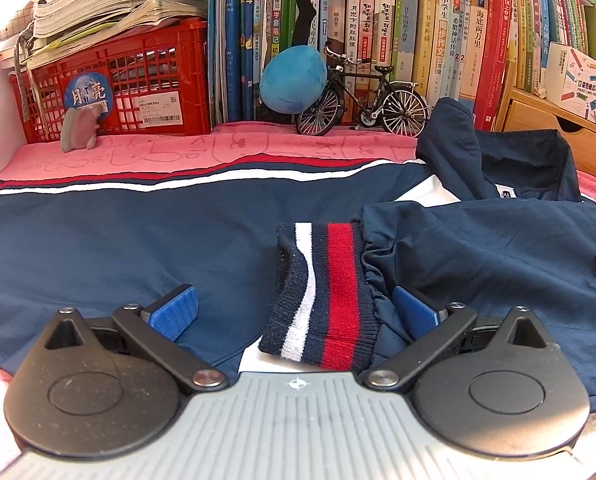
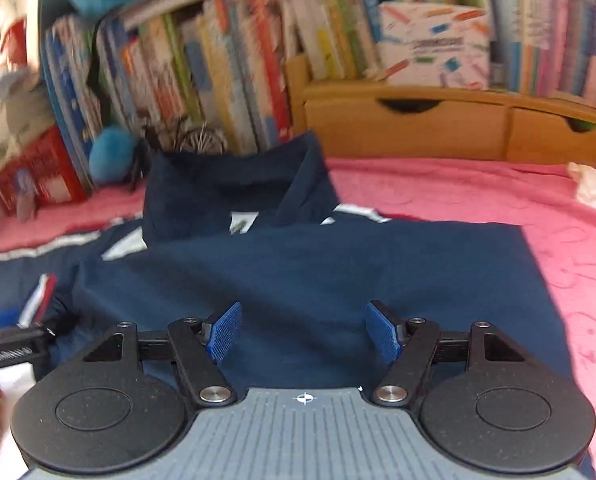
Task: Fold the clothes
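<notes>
The navy jacket (image 1: 118, 240) lies spread on the pink-covered counter (image 1: 218, 148), its striped cuff (image 1: 318, 300) folded inward. Left gripper (image 1: 294, 312) gapes wide around the cuff, not pinching. Right gripper (image 2: 304, 332) hovers half-open, empty. Next, likely fold the body from its 3 o'clock edge.

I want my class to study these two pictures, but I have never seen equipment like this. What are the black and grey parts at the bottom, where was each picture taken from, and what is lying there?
Each picture comes from a camera mounted on a hand-held gripper, looking along its two blue-padded fingers. The left gripper has its jaws wide open, with a striped knit cuff lying loose between them, not pinched. The right gripper is also open, holding nothing, above a navy jacket spread on a pink towel. Behind stand books, a red crate and a toy bicycle.
</notes>
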`<state>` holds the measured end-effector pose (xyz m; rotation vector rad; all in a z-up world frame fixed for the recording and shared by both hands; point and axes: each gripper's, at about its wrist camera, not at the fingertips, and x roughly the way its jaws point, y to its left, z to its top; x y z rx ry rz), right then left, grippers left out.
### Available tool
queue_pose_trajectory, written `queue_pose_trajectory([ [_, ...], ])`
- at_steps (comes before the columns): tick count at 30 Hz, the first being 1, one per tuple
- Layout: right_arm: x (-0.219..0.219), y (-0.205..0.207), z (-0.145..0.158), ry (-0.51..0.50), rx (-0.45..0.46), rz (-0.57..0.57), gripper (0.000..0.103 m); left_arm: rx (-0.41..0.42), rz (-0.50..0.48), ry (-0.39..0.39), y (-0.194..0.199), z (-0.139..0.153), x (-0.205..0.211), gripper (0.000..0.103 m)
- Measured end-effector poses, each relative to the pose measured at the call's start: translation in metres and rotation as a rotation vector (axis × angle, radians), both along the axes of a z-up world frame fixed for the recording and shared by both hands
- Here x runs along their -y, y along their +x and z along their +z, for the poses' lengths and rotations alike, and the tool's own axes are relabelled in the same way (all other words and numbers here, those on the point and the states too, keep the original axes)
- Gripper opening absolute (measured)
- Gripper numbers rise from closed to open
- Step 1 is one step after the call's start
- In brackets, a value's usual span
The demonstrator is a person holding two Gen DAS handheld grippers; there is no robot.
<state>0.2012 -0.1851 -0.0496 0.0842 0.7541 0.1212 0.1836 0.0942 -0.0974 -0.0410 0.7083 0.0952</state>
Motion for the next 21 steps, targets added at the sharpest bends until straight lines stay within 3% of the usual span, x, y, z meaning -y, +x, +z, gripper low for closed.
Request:
queue_pose_trajectory([
  [4, 0.000, 0.013, -0.010, -0.124, -0.001, -0.002, 0.069, 0.000, 0.001, 0.000, 0.000, 0.000, 0.001, 0.103],
  [6, 0.017, 0.017, -0.012, -0.165, -0.007, -0.061, 0.085, 0.000, 0.001, 0.000, 0.000, 0.000, 0.001, 0.103],
  [9, 0.055, 0.025, -0.013, -0.163, -0.042, -0.211, 0.091, 0.000, 0.002, 0.000, 0.000, 0.000, 0.001, 0.103],
  [12, 0.092, 0.031, -0.011, -0.168, -0.085, -0.430, 0.091, 0.000, 0.003, 0.001, 0.000, 0.000, 0.002, 0.103],
  [15, 0.100, 0.019, 0.002, -0.204, -0.047, -0.499, 0.081, 0.000, 0.002, 0.001, 0.000, 0.000, 0.002, 0.103],
  [17, 0.089, -0.002, 0.016, -0.180, 0.026, -0.422, 0.081, 0.003, 0.003, -0.003, 0.001, 0.000, 0.002, 0.103],
  [18, 0.078, -0.014, 0.023, -0.158, 0.064, -0.350, 0.081, 0.016, 0.001, -0.023, -0.001, 0.001, 0.000, 0.098],
  [19, 0.063, -0.027, 0.029, -0.130, 0.100, -0.257, 0.082, 0.054, -0.007, -0.071, -0.005, 0.003, -0.004, 0.088],
  [20, 0.044, -0.039, 0.034, -0.111, 0.127, -0.136, 0.082, 0.090, -0.015, -0.143, -0.011, 0.007, -0.012, 0.066],
  [21, 0.019, -0.052, 0.038, -0.100, 0.146, 0.008, 0.083, 0.116, -0.022, -0.223, -0.017, 0.012, -0.021, 0.062],
])
